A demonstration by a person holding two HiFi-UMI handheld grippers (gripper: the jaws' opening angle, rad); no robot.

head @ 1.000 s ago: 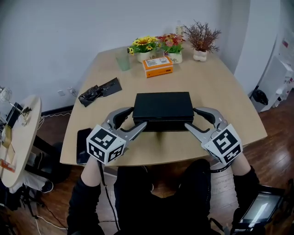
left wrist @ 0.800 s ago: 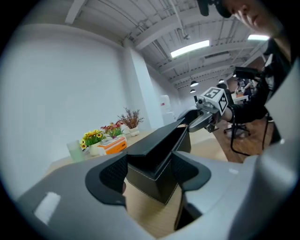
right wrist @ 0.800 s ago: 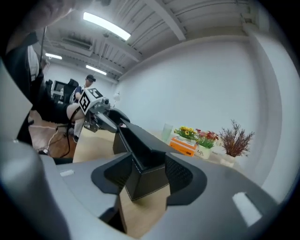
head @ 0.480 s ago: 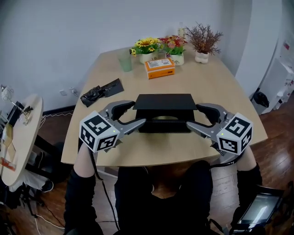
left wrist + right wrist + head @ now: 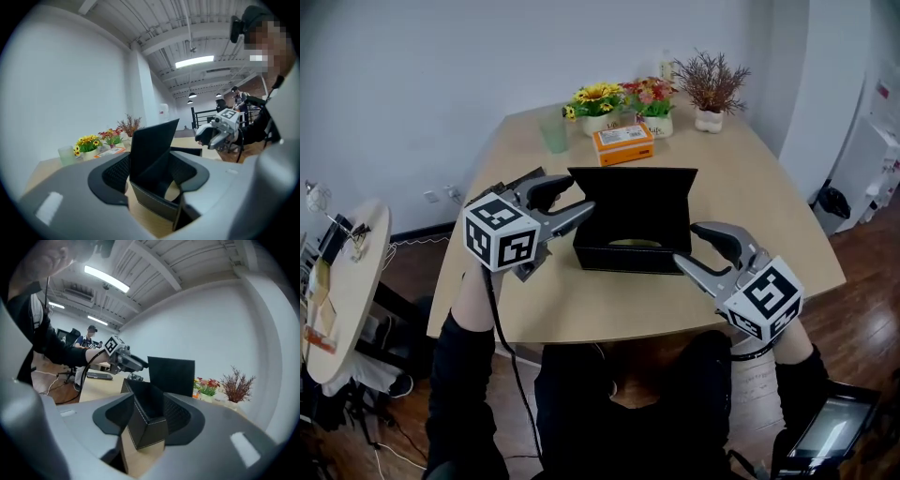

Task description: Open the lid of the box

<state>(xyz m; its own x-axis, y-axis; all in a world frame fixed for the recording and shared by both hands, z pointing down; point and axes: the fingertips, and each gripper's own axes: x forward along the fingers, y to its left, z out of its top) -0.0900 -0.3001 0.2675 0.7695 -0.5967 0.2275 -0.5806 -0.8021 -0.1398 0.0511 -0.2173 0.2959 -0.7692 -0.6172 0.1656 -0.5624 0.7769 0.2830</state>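
A black box sits mid-table with its lid standing upright at the back edge. My left gripper is raised at the lid's left edge. Its jaws have just been closing but still stand wide, with the thin lid edge between them and not pinched. My right gripper straddles the box's front right corner. Its jaws have just been closing too, and both pads sit against the box walls. A pale patch shows inside the box.
At the table's far edge stand an orange carton, a green cup, two flower pots and a dried plant. A round side table is on the left. The table's front edge runs close below the box.
The lid went from flat on the box to half raised to upright. My left gripper rose and swung up with the lid's left edge. My right gripper dropped back to the front right corner.
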